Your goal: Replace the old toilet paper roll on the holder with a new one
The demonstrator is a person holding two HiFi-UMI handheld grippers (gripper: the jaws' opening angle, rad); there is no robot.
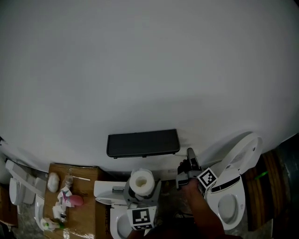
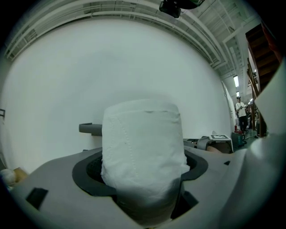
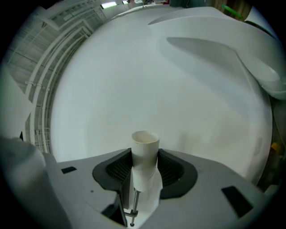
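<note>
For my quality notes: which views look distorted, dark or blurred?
Head view: bright wall, dim lower part. Left gripper view: fisheye bends the ceiling; the roll looks soft. Right gripper view: fisheye too; the tube is fairly sharp.

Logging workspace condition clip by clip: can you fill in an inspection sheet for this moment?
Surface: brown cardboard top at lower left; white wall behind.
Job's things: new toilet paper roll upright in the left claw; empty cardboard tube in the right claw; dark holder on the wall, no roll seen on it from above.
Clutter: small white and pink items on the cardboard.
Grippers: left claw shut on the roll; right claw shut on the tube.
Cables: nothing seen.
Surroundings: white toilet, lid up, at right; distant person.
</note>
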